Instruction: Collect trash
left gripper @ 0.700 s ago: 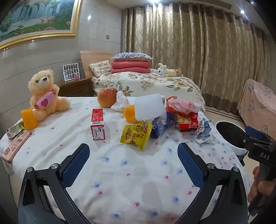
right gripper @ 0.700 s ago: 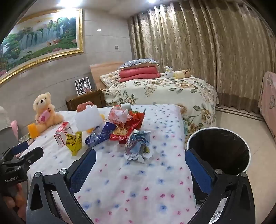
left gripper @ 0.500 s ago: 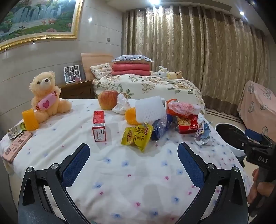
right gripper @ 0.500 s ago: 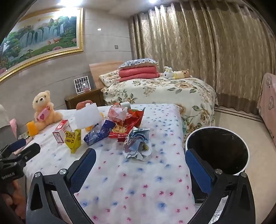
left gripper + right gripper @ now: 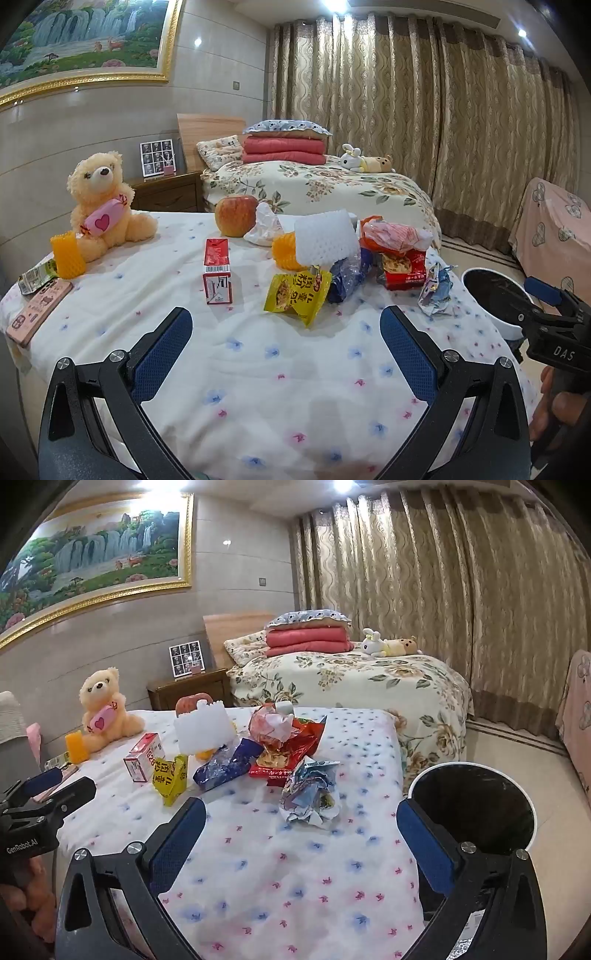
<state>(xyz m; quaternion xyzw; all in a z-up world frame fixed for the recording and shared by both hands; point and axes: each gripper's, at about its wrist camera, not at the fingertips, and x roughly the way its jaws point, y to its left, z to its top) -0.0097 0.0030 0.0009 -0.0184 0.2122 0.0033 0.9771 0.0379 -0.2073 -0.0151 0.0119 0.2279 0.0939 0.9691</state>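
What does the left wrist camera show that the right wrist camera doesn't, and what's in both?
Left wrist only: the whole apple, a white plastic bag beside it, and the green wrapper by the pink case.

Right wrist only: the full open mouth of the bin beside the bed.

Both: the teddy bear, red carton, yellow packet, white foam sheet, crumpled blue wrapper, and each open hand-held gripper, left and right.
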